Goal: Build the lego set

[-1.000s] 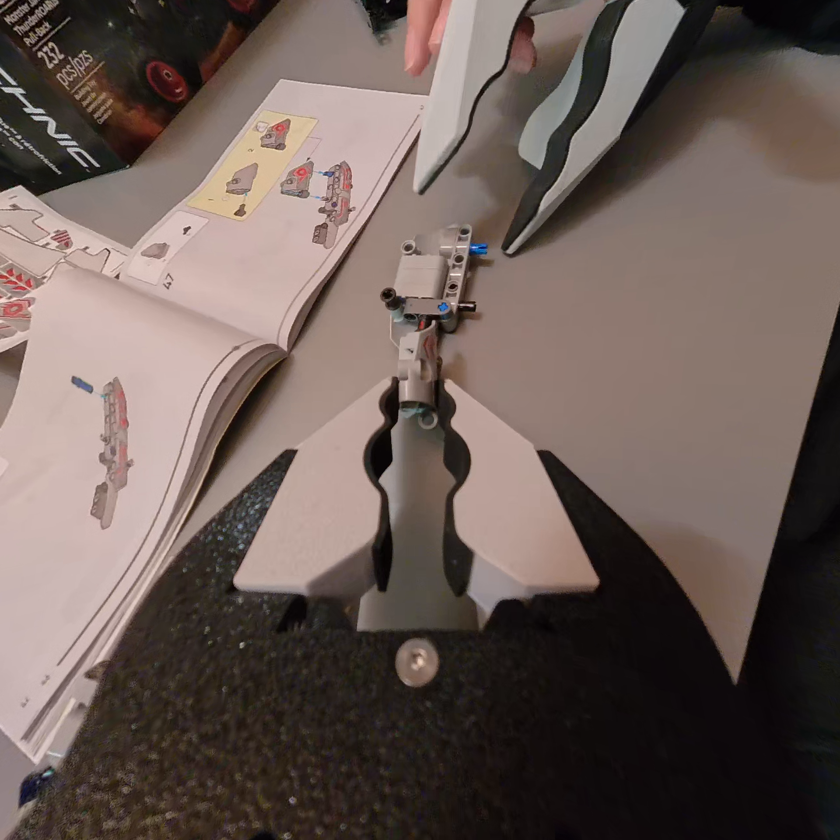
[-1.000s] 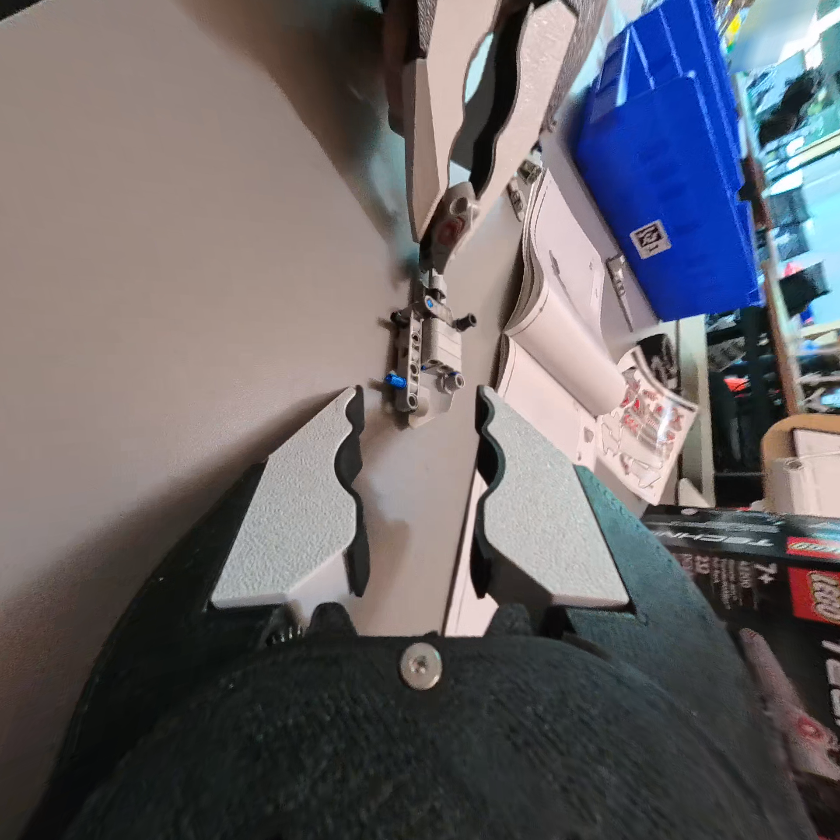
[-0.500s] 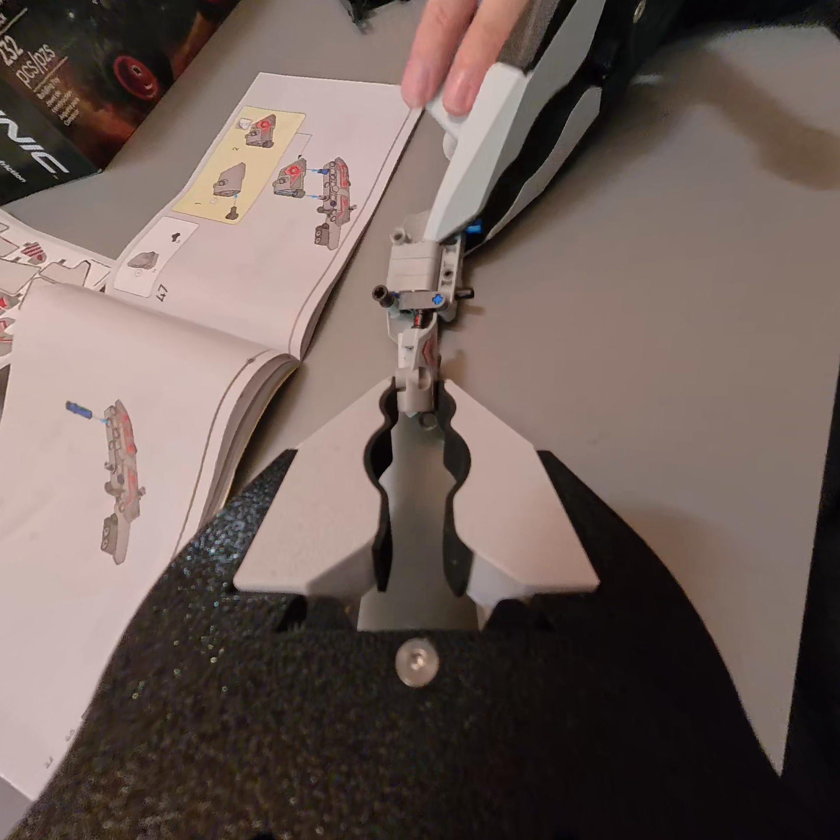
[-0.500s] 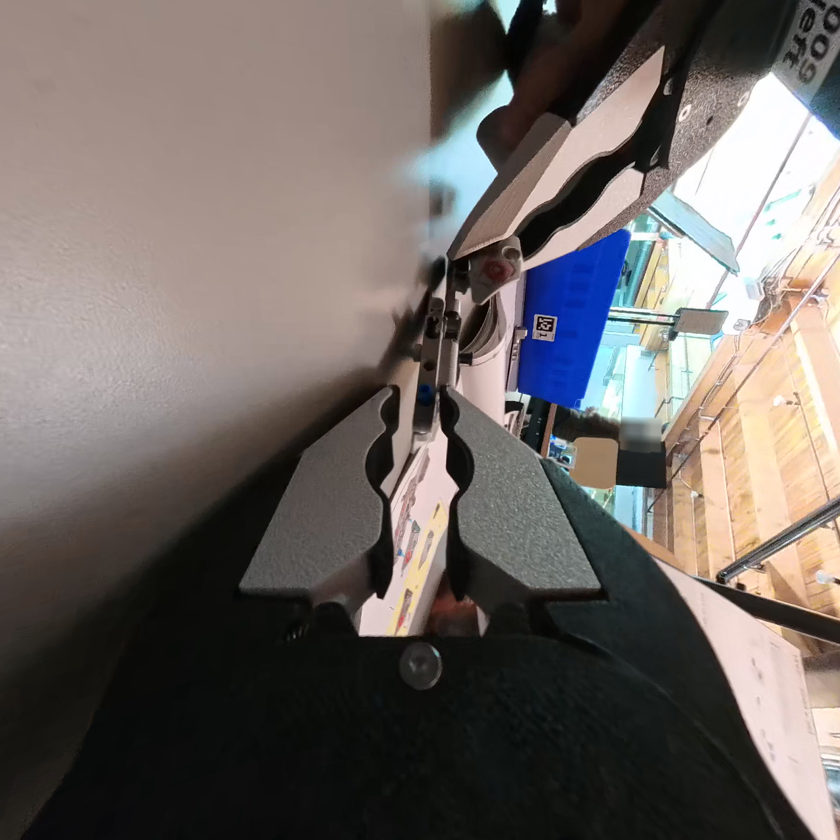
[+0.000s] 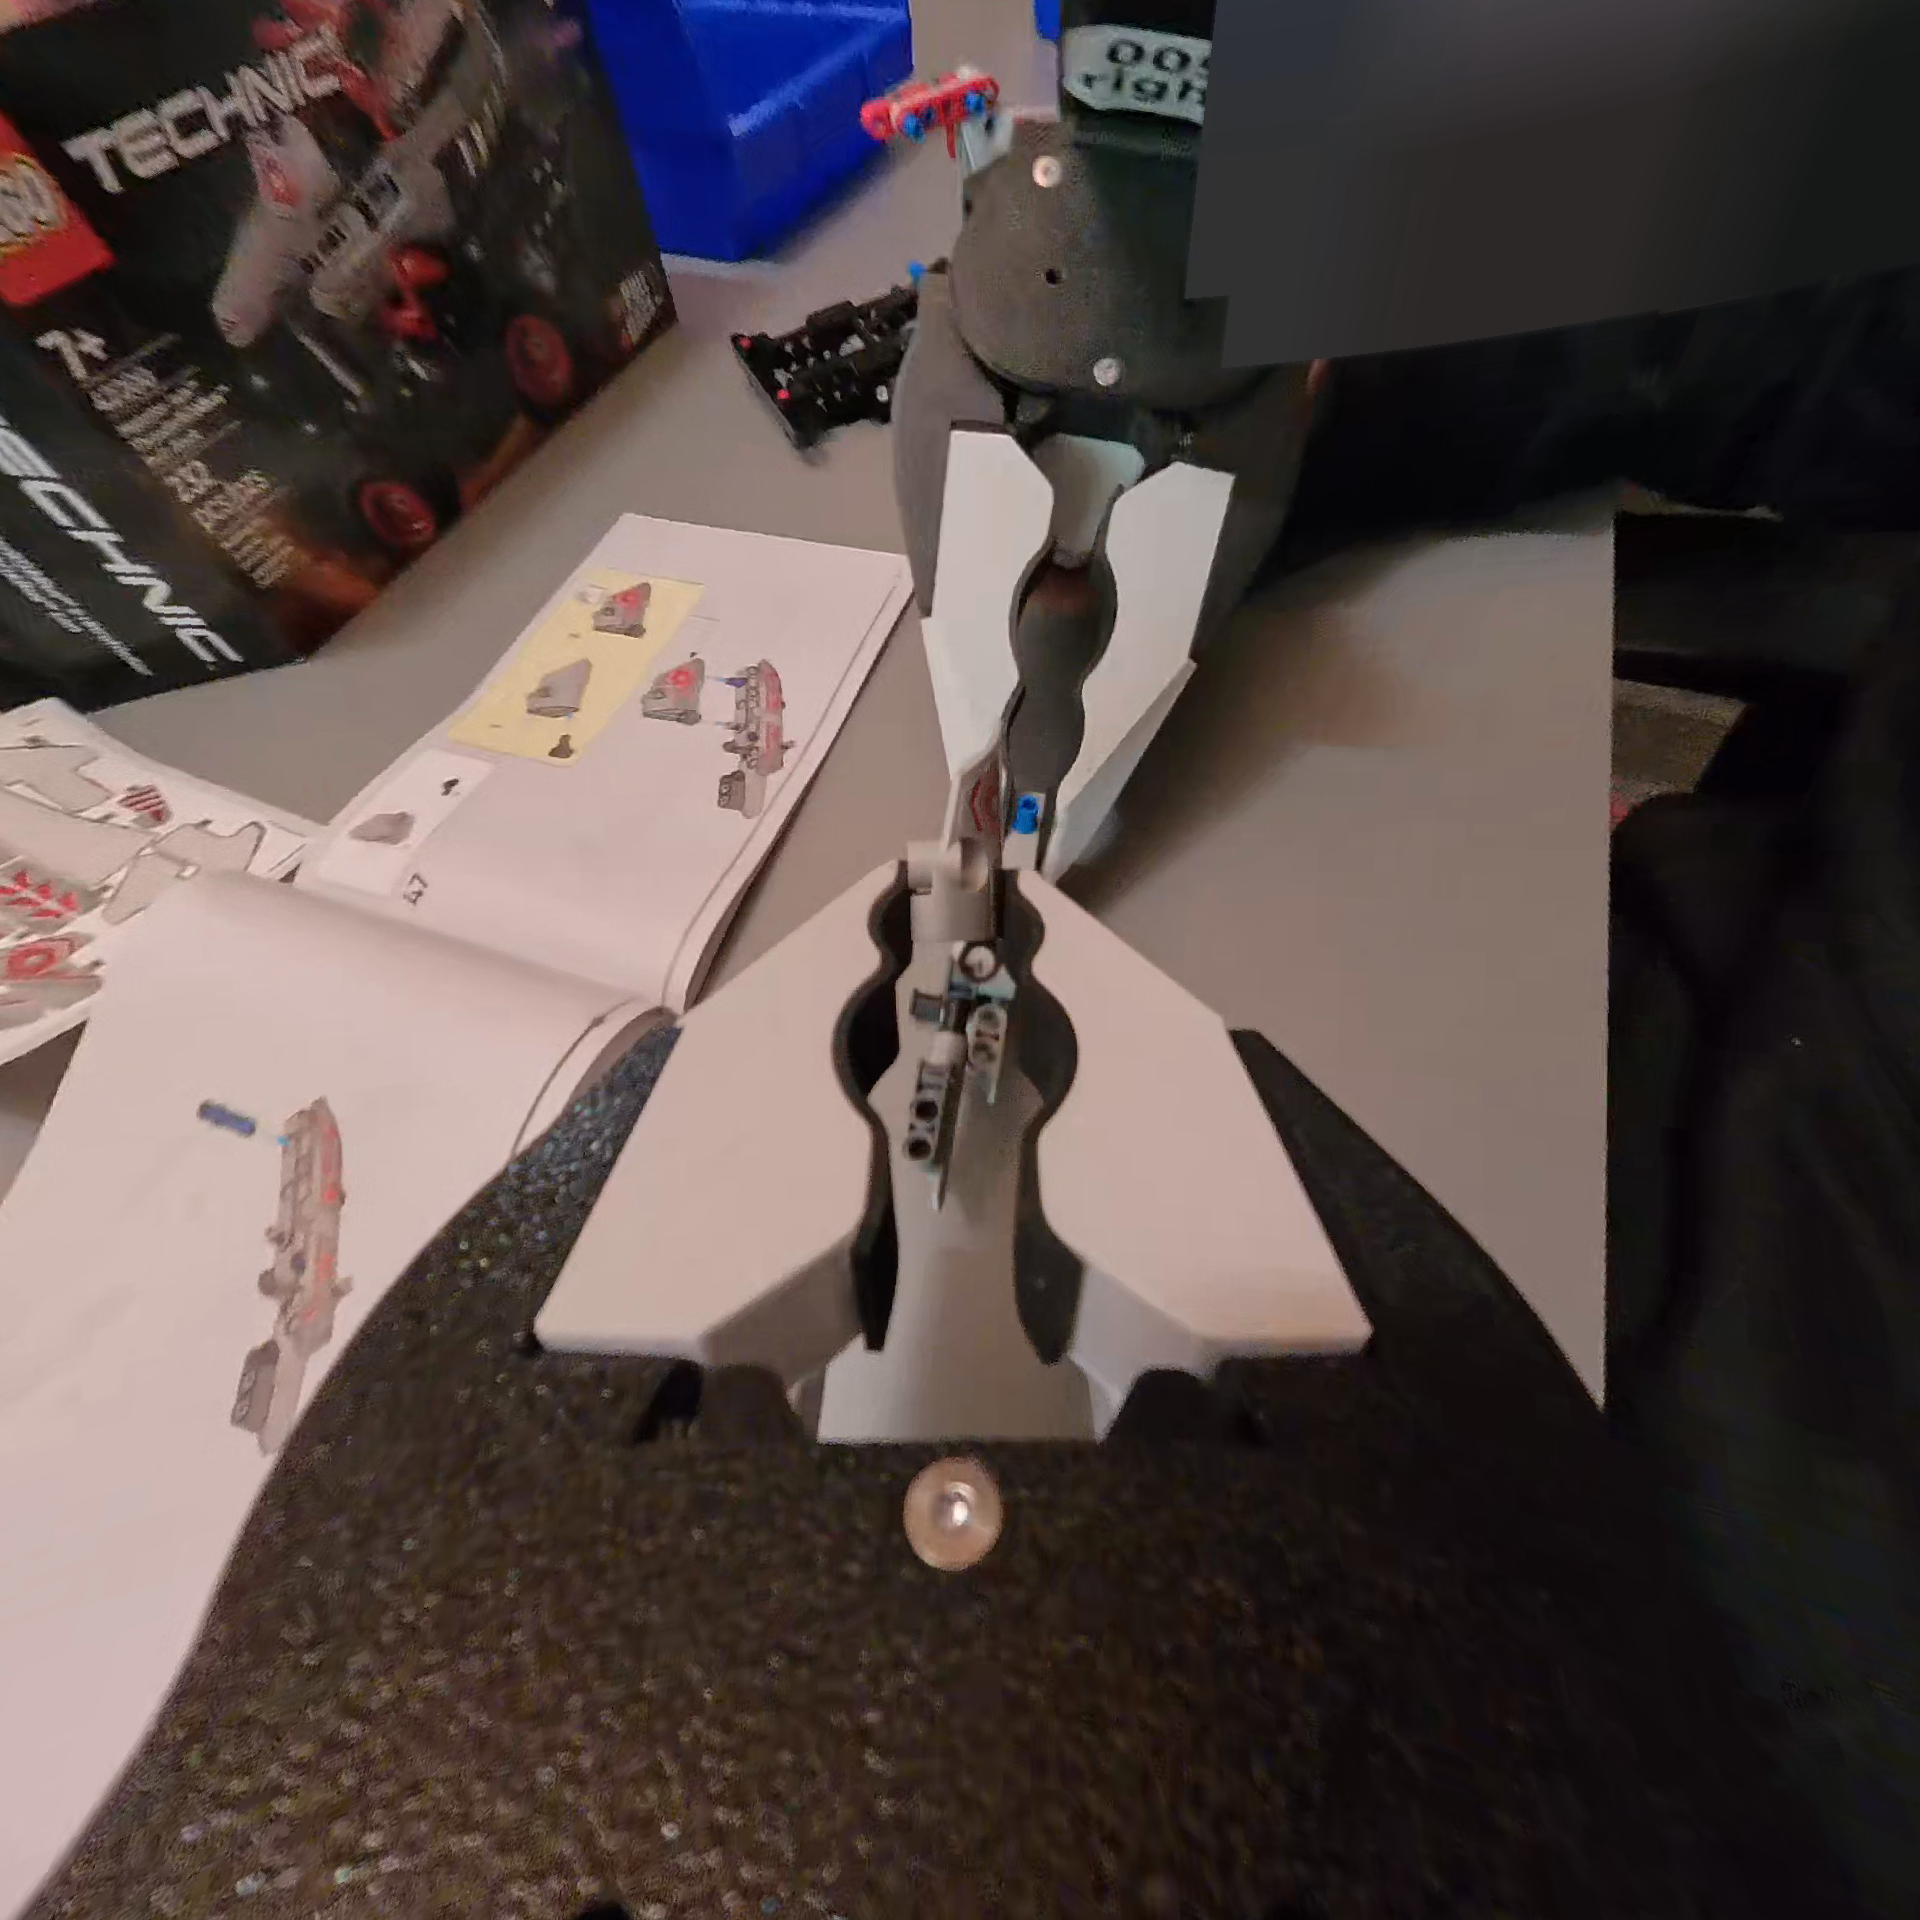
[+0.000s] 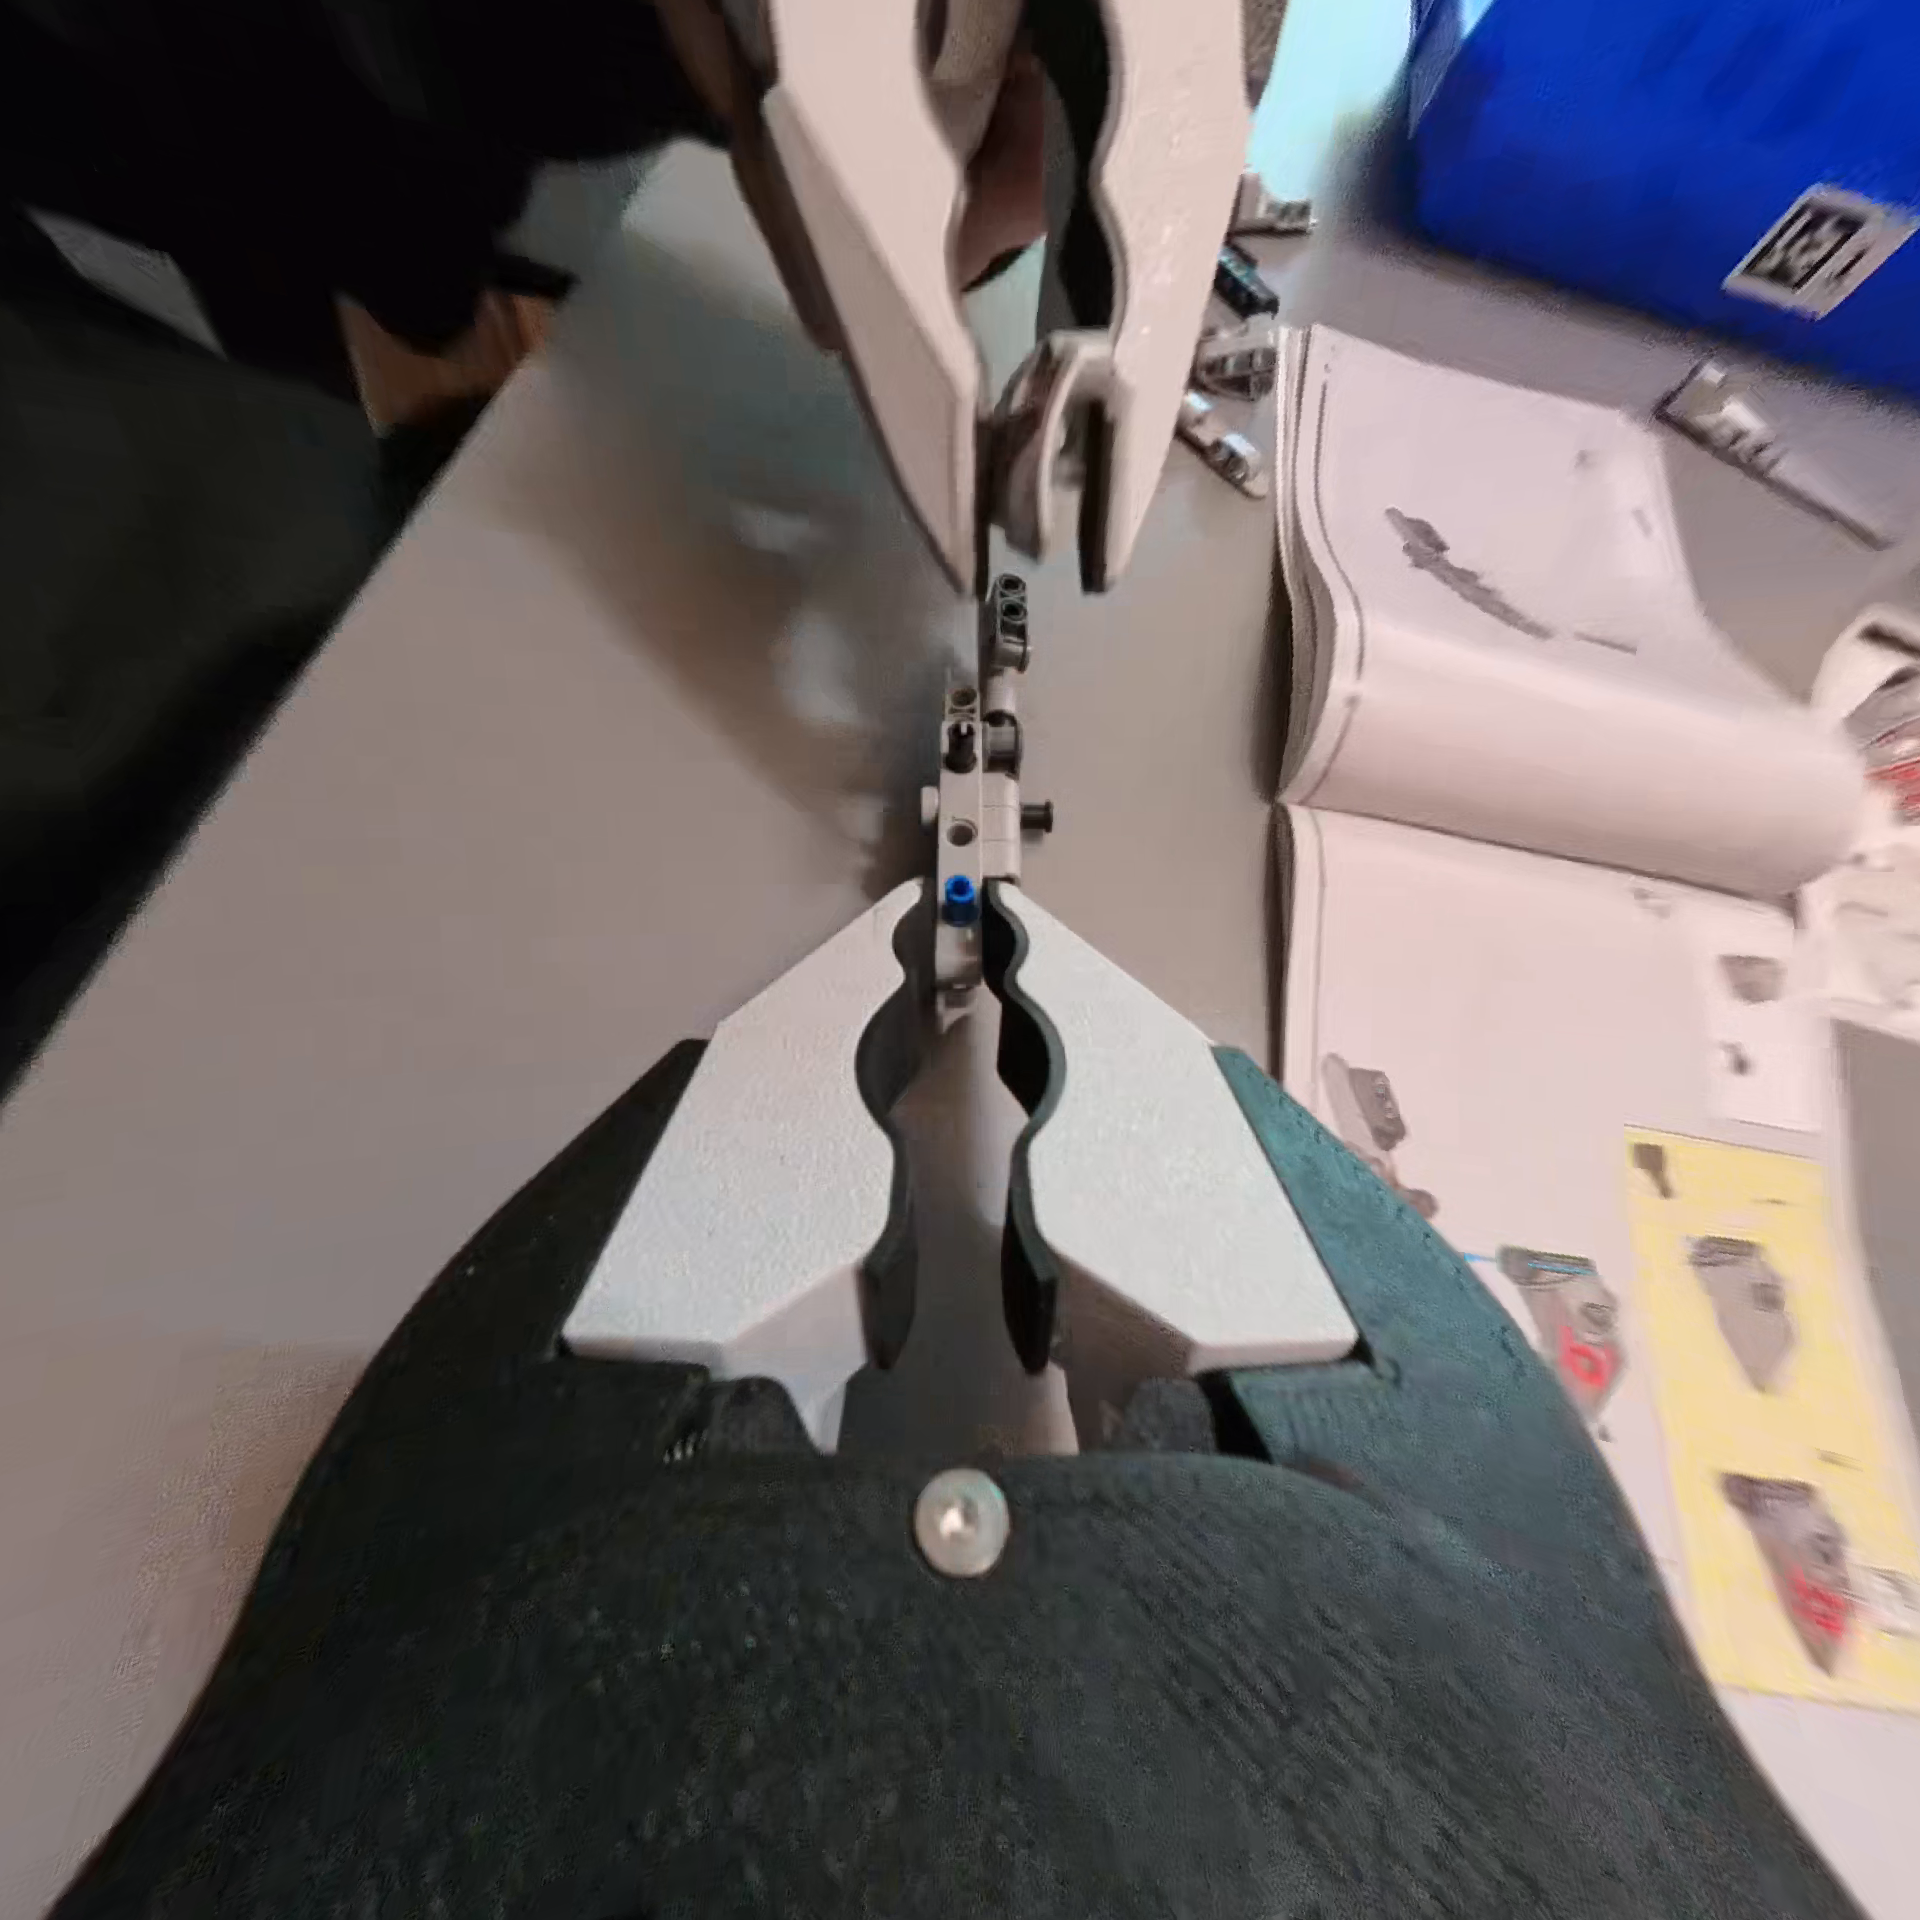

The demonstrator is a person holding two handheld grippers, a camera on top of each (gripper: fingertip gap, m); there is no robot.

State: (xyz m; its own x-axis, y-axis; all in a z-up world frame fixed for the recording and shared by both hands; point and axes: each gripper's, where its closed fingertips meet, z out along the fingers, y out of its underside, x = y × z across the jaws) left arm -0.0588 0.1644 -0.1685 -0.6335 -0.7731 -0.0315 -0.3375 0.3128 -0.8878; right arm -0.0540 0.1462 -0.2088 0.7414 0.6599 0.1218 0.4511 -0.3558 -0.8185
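Grey plastic brick assembly (image 5: 961,997), long and slim with a blue pin and a red-marked panel, is held off the grey counter (image 5: 1351,935) between the two tools, each clamped on one end. Left gripper (image 5: 961,883), with pale grey fingers on a black textured body, has its jaws closed on the near end in the left wrist view; right gripper (image 6: 961,914) of the same build has its jaws closed on the end with the blue pin. In the left wrist view, an open white instruction booklet (image 5: 416,987) with pictures of the build lies on the counter to the left, a sticker sheet (image 5: 73,831) beside it. Farther left stands a dark product box (image 5: 260,312) printed with branding and a vehicle picture, its writing left unquoted. Behind it sits a blue plastic bin (image 5: 758,125), which bears a square code label in the right wrist view. A black brick frame (image 5: 831,358) and a small red piece (image 5: 925,104) lie at the far side. The right gripper's body bears a pale label.
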